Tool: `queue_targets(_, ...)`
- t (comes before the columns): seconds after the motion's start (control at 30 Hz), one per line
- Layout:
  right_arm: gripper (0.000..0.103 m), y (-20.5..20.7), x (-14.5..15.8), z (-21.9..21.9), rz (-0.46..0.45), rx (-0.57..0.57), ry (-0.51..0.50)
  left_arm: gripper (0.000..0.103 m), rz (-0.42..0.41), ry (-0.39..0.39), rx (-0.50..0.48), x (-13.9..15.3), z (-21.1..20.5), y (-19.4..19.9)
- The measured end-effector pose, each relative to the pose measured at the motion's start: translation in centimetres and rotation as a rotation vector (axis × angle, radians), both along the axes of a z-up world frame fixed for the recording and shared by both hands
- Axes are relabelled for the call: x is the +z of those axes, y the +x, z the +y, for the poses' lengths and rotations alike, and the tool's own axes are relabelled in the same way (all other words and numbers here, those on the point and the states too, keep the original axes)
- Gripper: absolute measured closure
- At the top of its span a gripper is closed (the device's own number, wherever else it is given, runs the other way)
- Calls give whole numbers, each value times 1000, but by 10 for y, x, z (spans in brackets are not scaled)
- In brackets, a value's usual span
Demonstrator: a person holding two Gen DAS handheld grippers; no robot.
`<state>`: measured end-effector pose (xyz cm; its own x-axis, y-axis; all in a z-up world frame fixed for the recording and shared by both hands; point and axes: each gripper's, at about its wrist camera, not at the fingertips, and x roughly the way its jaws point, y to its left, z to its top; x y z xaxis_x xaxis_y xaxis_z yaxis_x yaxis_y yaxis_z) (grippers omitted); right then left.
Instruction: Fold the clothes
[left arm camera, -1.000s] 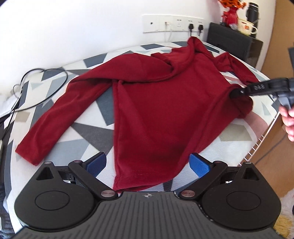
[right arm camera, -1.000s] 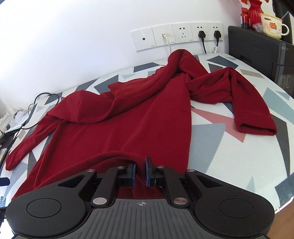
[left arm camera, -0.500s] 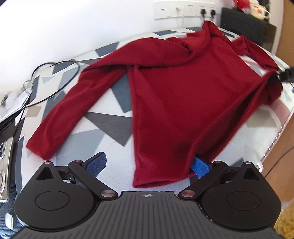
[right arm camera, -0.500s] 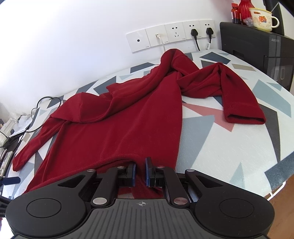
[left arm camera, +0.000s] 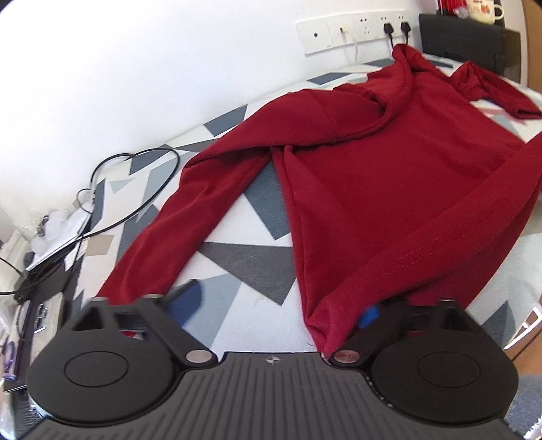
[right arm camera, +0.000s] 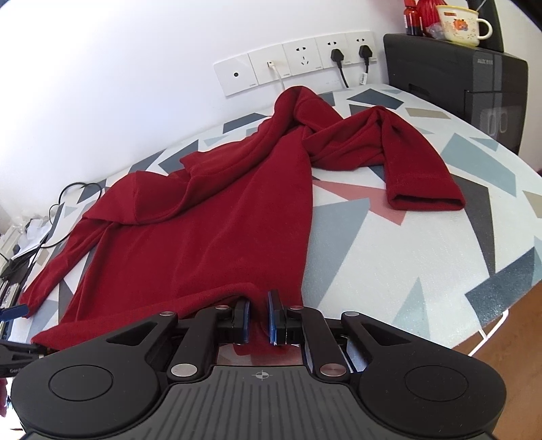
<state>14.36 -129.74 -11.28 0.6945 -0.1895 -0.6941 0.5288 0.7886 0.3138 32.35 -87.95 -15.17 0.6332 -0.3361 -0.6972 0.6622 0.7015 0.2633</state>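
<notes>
Two sets of tongs work the near hem of a dark red long-sleeved top (right arm camera: 216, 216) spread across a desk (right arm camera: 389, 257) covered in a grey, white and pink triangle print. Nearest the right wrist camera, the right tongs (right arm camera: 259, 316) are drawn close together, their blue pads (right arm camera: 272, 314) pinching a fold of the hem that bunches between them. From the left wrist camera, the left tongs (left arm camera: 281, 309) stand wide apart, motion-blurred, with the hem's left corner lying between the jaws and draped over the right pad (left arm camera: 369, 314); whether either pad presses the cloth cannot be told. Beyond the hem, the body of the top runs flat up the desk. One sleeve (left arm camera: 176, 230) stretches toward the desk's left edge, where a black cable (left arm camera: 135, 189) loops. Farther back, the second sleeve (right arm camera: 406, 162) twists and bends to the right, its cuff resting on the print. At the rear, the collar end is heaped near a white wall carrying a row of sockets (right arm camera: 305, 64), two with black plugs. A black appliance (right arm camera: 467, 78) at the far right bears a patterned mug (right arm camera: 460, 25).
</notes>
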Motion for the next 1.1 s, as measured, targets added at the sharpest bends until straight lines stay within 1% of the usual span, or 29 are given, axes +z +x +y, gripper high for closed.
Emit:
queue_targets(0.03, 85, -1, 0, 1, 3, 6, -3, 58, 26, -23, -4, 2, 2, 3)
queue_targets(0.07, 74, -2, 1, 2, 7, 10, -8, 64, 64, -51, 4, 5, 4, 8)
queue_targets(0.13, 57, -5, 2, 6, 10, 17, -24, 83, 87, -102, 27, 12, 6, 12)
queue_targets(0.17, 48, -6, 3, 10, 14, 24, -42, 85, 97, -128, 39, 16, 7, 14)
queue_targets(0.23, 39, -7, 4, 18, 26, 48, -75, 87, 85, -151, 38, 23, 6, 14)
queue_targets(0.43, 19, 5, 5, 51, 42, 172, -146, 90, 114, -219, 43, 42, 2, 20)
queue_targets(0.57, 13, 12, 6, 68, 31, 204, -195, 91, 129, -258, 53, 53, 4, 24)
queue_targets(0.7, 11, 18, 7, 84, 17, 222, -242, 91, 121, -272, 56, 60, 5, 26)
queue_targets(0.73, 8, 19, 7, 88, 14, 227, -254, 91, 123, -279, 59, 61, 6, 26)
queue_targets(0.77, 4, 21, 8, 92, 10, 231, -266, 91, 127, -288, 63, 63, 7, 27)
queue_targets(0.8, 2, 22, 8, 96, 7, 236, -277, 91, 134, -301, 66, 65, 9, 28)
queue_targets(0.87, 2, 25, 8, 103, 3, 241, -303, 92, 134, -322, 64, 69, 12, 27)
queue_targets(0.97, 4, 31, -2, 100, 42, 189, -357, 92, 121, -348, 61, 76, 18, 24)
queue_targets(1.03, 5, 34, -7, 91, 54, 125, -372, 92, 122, -358, 69, 80, 21, 24)
queue_targets(1.1, 10, 36, -11, 79, 62, 45, -387, 93, 129, -364, 84, 83, 24, 25)
